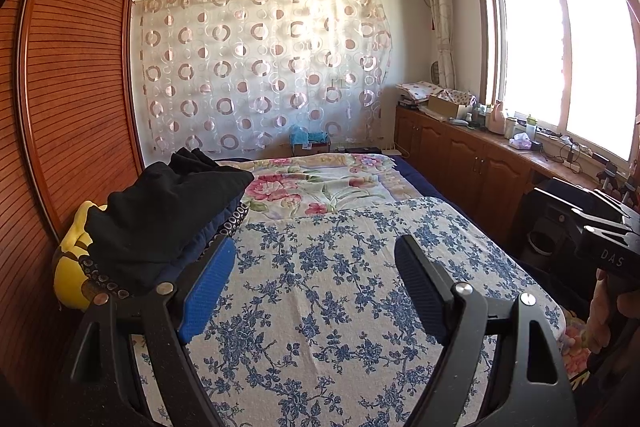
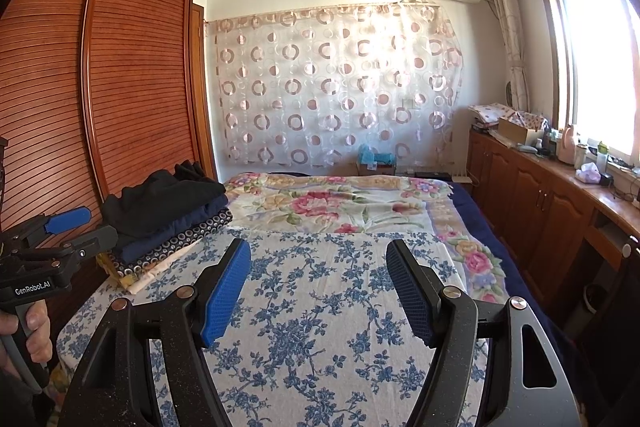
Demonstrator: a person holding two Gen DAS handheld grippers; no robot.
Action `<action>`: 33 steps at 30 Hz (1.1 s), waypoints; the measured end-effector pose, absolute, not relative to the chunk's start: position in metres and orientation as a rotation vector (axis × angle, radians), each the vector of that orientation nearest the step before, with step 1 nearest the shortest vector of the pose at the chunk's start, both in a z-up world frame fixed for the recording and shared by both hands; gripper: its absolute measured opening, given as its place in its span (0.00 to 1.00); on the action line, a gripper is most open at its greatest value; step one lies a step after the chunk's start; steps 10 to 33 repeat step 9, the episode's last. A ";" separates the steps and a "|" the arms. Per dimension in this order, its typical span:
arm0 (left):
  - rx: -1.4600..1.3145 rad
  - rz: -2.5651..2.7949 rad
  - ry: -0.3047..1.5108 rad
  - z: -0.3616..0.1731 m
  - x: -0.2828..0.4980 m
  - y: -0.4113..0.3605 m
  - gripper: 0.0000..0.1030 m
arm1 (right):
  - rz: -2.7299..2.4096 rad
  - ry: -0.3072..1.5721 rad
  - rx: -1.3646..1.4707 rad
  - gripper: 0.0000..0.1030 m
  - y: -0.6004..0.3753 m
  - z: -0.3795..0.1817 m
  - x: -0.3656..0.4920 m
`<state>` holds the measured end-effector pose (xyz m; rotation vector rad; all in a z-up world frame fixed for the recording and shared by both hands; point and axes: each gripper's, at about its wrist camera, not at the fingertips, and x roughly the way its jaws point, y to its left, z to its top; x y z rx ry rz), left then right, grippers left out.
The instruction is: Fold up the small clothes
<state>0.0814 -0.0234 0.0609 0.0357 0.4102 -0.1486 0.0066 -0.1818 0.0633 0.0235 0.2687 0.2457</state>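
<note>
A stack of folded clothes (image 2: 168, 219), black on top, then navy and a dotted dark piece, sits at the bed's left edge; it also shows in the left wrist view (image 1: 160, 215). My left gripper (image 1: 316, 251) is open and empty, its left finger close beside the stack. It shows from the side in the right wrist view (image 2: 86, 225). My right gripper (image 2: 318, 253) is open and empty above the blue floral cloth (image 2: 320, 327). Its body shows at the right edge of the left wrist view (image 1: 600, 231).
A pink floral blanket (image 2: 340, 203) covers the far half of the bed. A wooden slatted wardrobe (image 2: 120, 87) stands on the left. Low wooden cabinets (image 2: 540, 203) with clutter run under the window on the right. A yellow item (image 1: 74, 263) lies under the stack.
</note>
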 end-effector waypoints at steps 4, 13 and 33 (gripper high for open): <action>0.035 -0.148 0.411 0.061 0.081 -0.023 0.80 | 0.248 0.267 0.022 0.70 -0.184 0.063 0.007; 0.036 -0.149 0.411 0.061 0.081 -0.023 0.80 | 0.254 0.266 0.021 0.70 -0.187 0.062 0.008; 0.036 -0.149 0.411 0.061 0.081 -0.023 0.80 | 0.254 0.266 0.021 0.70 -0.187 0.062 0.008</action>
